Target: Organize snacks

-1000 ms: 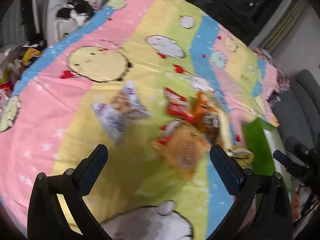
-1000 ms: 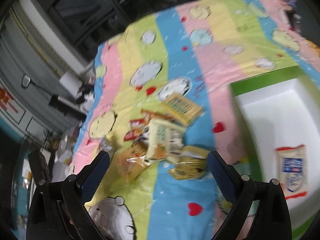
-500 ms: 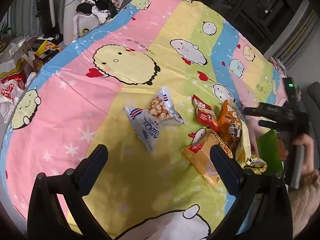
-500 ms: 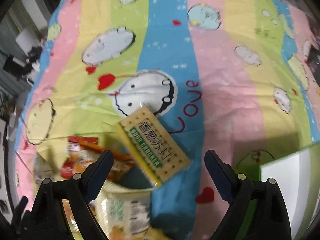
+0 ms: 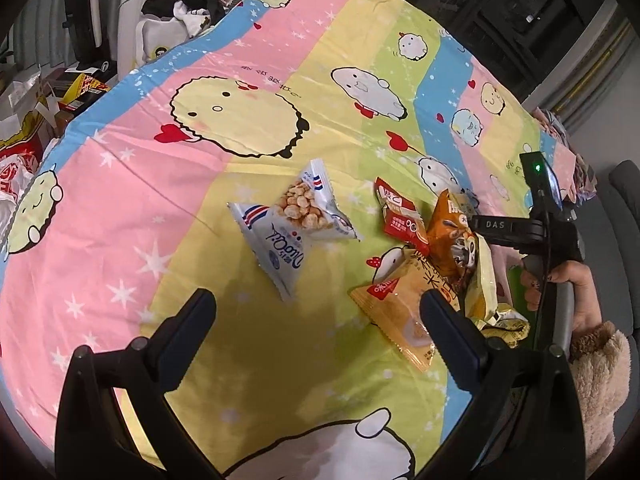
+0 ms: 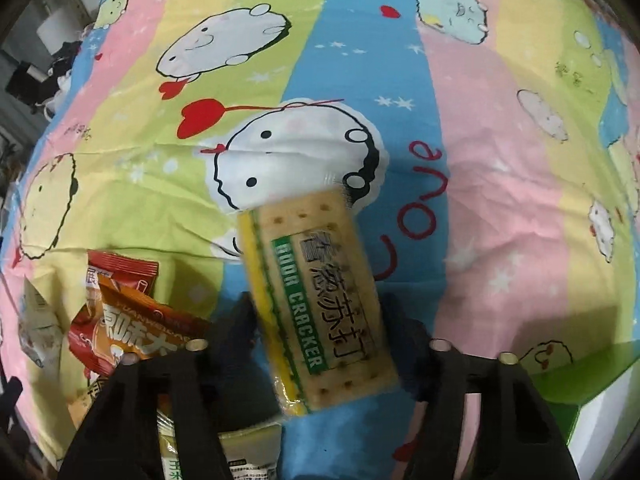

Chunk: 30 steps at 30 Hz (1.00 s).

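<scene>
Pastel stripes of pink, yellow, green and blue, printed with cartoon animals and red hearts, cover the cloth on which the snacks lie. Right wrist view: the right gripper points steeply down at a cracker pack, cream and yellow with a green band reading "SODA CRACKER". Its jaws have just been closing, and the pack now sits between them, one finger against each long side, so the gripper appears to be clamped on it. The pack lies lengthwise across a blue stripe, its far end overlapping a white cartoon figure. To the left of the gripper are an orange bag and, touching it from behind, a red packet; a pale green packet shows at the lower edge between the gripper's arms. A corner of a green-rimmed white box appears at the lower right.

Left wrist view: the left gripper hangs above the cloth with jaws wide apart and nothing between them. Just ahead lies a white peanut bag, apart from the others. To the right, a heap holds the red packet, the orange bag, a yellow-orange bag and a crumpled pale yellow wrapper. A hand in a fleecy sleeve grips the right tool's handle beyond the heap.
</scene>
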Available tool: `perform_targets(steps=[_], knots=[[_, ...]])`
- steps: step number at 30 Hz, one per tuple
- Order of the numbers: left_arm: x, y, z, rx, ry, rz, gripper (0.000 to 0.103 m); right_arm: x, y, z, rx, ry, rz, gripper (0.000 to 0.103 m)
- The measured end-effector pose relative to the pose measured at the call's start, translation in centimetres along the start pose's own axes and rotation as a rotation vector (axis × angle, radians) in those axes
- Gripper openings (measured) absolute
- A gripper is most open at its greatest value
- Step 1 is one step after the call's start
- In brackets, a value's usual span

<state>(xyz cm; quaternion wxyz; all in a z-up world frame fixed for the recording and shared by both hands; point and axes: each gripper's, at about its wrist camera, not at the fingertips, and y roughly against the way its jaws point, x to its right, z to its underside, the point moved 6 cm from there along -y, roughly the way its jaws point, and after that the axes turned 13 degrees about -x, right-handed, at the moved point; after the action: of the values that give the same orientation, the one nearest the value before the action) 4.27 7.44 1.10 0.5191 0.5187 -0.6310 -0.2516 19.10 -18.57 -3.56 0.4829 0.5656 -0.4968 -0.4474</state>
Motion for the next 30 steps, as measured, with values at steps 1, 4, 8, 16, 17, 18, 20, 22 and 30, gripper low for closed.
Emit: perform_targets(steps=[1, 4, 8, 16, 17, 18, 20, 22, 30], knots=[[0.1, -0.1, 0.1, -0.004, -0.002, -0.001, 0.102, 0.2, 0.3, 0.1, 0.008, -0.021, -0.011, 0.059], [0.3, -0.1, 0.2, -0.006, -0.011, 0.001, 0.102, 0.6, 1.4, 0.7, 0.033, -0.060, -0.031, 0.057], [0.5, -0.1, 0.3, -0.008, -0.014, 0.003, 0.102, 0.6, 4.9, 2.1, 0.101, -0.067, -0.057, 0.056], [0.8, 0.0, 0.6, -0.007, -0.017, -0.002, 0.101, -3.4, 11.5, 9.8, 0.257, -0.010, -0.191, 0.056], [0.8, 0.0, 0.6, -0.005, -0.017, 0.000, 0.101, -4.3, 11.4, 10.9, 0.264, -0.004, -0.208, 0.056], [0.9, 0.0, 0.7, -0.006, -0.019, 0.000, 0.101, -5.4, 10.8, 11.9, 0.264, 0.007, -0.231, 0.056], [0.9, -0.1, 0.8, -0.008, -0.021, -0.001, 0.101, -7.2, 9.7, 14.6, 0.238, 0.019, -0.281, 0.056], [1.1, -0.2, 0.9, -0.010, -0.024, -0.008, 0.101, -8.3, 8.5, 16.1, 0.207, 0.021, -0.290, 0.056], [1.5, -0.9, 1.3, -0.024, -0.036, -0.026, 0.099, -10.8, 4.2, 18.0, 0.105, 0.026, -0.221, 0.056]])
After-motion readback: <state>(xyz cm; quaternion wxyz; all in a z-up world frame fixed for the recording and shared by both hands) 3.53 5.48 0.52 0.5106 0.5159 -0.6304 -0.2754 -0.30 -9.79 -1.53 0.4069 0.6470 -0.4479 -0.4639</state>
